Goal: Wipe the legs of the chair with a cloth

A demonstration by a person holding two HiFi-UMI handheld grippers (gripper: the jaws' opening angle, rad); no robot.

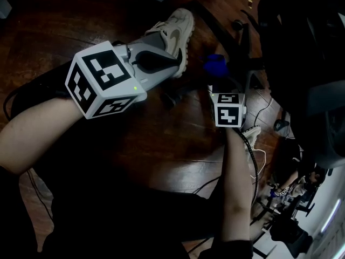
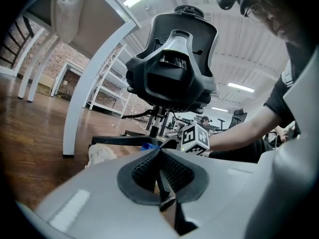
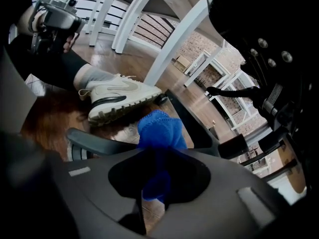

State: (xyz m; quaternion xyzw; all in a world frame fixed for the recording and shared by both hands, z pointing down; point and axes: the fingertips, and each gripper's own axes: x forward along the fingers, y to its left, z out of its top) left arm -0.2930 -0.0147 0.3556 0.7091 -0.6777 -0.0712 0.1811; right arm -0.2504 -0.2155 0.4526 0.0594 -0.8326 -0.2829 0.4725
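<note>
Head view: holding right gripper (image 1: 216,82) low by chair base, blue cloth (image 1: 214,65) bunching at tip, near dark chair leg (image 1: 215,28). Hovering left gripper (image 1: 171,63) apart, over shoe (image 1: 175,28).

Left gripper view: pressing jaws together on nothing; facing chair (image 2: 172,68) from well apart, not bracing it.

Right gripper view: pinching cloth (image 3: 160,131) as wad between 2 legs; contact with leg (image 3: 194,121) unclear.

Risks, judging: dragging hard and pulling cloth from pinch; pushing unbraced chair and rolling it away; wiping with small wad and missing leg sides; bumping shoe (image 3: 119,96).
</note>
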